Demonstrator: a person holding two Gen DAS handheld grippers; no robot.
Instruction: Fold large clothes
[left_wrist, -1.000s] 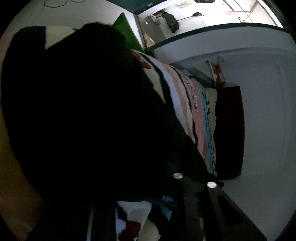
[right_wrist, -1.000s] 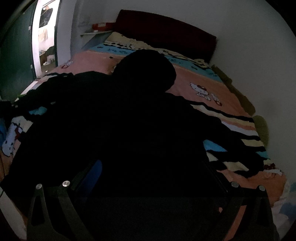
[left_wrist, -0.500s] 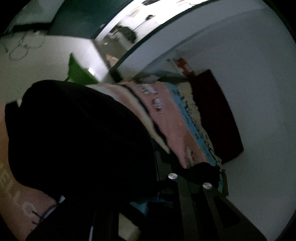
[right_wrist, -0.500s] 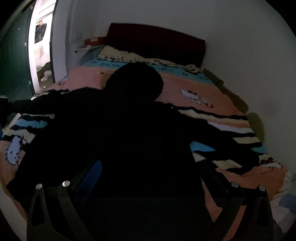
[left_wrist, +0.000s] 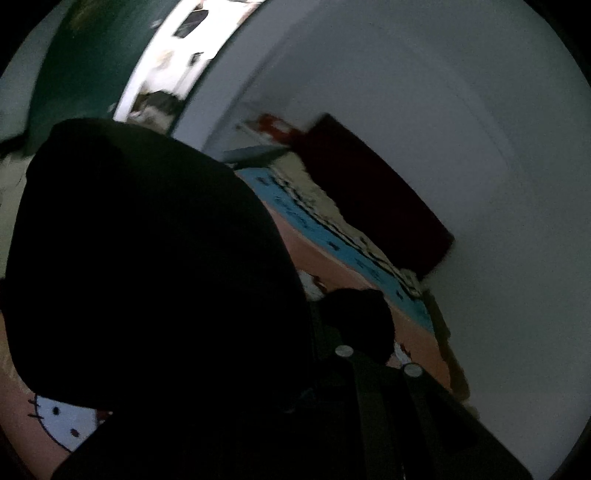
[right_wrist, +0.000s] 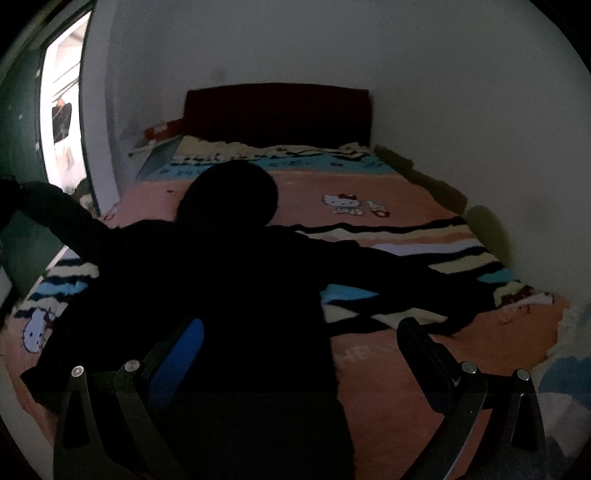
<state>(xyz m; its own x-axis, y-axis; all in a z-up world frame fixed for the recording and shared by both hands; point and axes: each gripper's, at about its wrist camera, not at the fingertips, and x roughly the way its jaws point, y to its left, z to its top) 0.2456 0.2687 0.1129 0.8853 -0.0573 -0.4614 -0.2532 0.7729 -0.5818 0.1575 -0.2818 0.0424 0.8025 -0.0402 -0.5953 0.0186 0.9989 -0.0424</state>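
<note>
A large black hooded garment (right_wrist: 229, 280) lies spread on the bed, hood (right_wrist: 231, 195) toward the headboard, right sleeve (right_wrist: 406, 273) stretched out flat. Its left sleeve (right_wrist: 55, 218) is lifted off the bed at the left edge. My right gripper (right_wrist: 295, 332) is open, fingers wide apart over the garment's lower body, holding nothing. In the left wrist view black cloth (left_wrist: 147, 258) fills the left half and drapes over my left gripper (left_wrist: 332, 369); only its right finger (left_wrist: 406, 406) shows, and the jaws seem shut on the cloth.
The bed has a pink, blue and striped cartoon-cat blanket (right_wrist: 369, 229) and a dark red headboard (right_wrist: 277, 110). A white wall (right_wrist: 480, 110) runs along the right side. A bright doorway (right_wrist: 62, 118) and green door stand at the left.
My left gripper has swung up and turned, carrying black cloth with it; the left sleeve now hangs raised off the bed. My right gripper has pulled back slightly, showing more blanket.
</note>
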